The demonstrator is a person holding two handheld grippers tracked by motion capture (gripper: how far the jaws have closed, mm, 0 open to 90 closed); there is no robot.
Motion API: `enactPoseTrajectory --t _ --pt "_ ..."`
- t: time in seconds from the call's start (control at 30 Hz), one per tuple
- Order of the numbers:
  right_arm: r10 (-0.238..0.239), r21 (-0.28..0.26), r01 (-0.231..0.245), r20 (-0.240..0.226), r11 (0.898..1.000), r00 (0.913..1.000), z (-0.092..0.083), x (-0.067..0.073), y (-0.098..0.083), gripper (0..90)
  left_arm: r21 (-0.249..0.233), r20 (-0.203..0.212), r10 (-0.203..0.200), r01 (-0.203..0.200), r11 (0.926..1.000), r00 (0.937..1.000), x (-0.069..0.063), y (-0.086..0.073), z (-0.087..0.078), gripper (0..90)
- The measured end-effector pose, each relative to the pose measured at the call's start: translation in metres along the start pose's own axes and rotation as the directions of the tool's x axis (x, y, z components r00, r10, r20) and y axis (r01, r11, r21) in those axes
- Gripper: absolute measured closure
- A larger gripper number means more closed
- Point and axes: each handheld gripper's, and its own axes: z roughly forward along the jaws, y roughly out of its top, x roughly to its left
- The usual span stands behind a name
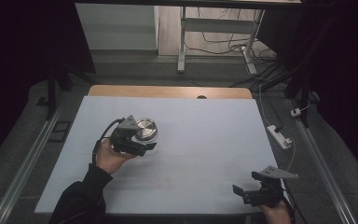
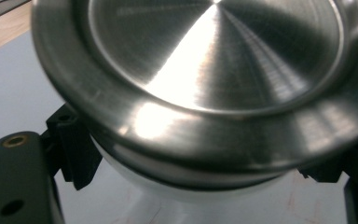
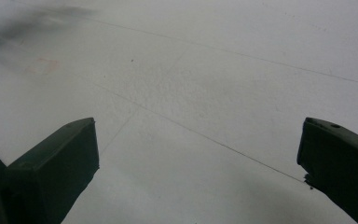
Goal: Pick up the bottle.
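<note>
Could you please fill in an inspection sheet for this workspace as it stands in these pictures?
Surface: white table, faint lines and smudges.
Job's things: round steel container, brushed metal top, clamped in the left gripper.
Clutter: nothing seen.
Grippers: left gripper shut on the steel container; right gripper open, nothing between its jaws, near the table's front right corner.
Cables: black cable trails from the left gripper; loose cables on the floor behind.
Surroundings: power strip on the floor at right; desk frame behind.

Dim room, lit work surface

A white sheet covers the desk [image 1: 205, 154], bare wood along its far edge. Beyond stand a white cabinet [image 1: 116, 25] and a table frame [image 1: 214, 28] over loose cables [image 1: 242, 46]; a power strip [image 1: 279, 136] lies on the grey floor [image 1: 135, 70].
</note>
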Motion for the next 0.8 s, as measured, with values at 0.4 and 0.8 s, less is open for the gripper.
enactPoseTrajectory --t 0.4,0.8 --pt "-0.004 0.000 0.004 -0.001 1.000 1.0000 0.000 0.000 0.000 0.0 0.002 0.062 0.052 -0.052 0.9986 0.9967 -0.021 0.022 0.011 15.9" --pt "-0.016 -0.001 0.016 0.003 1.000 0.9999 0.000 0.001 0.000 0.0 0.011 0.106 0.104 -0.106 0.9943 0.9889 -0.042 0.032 0.018 15.9"
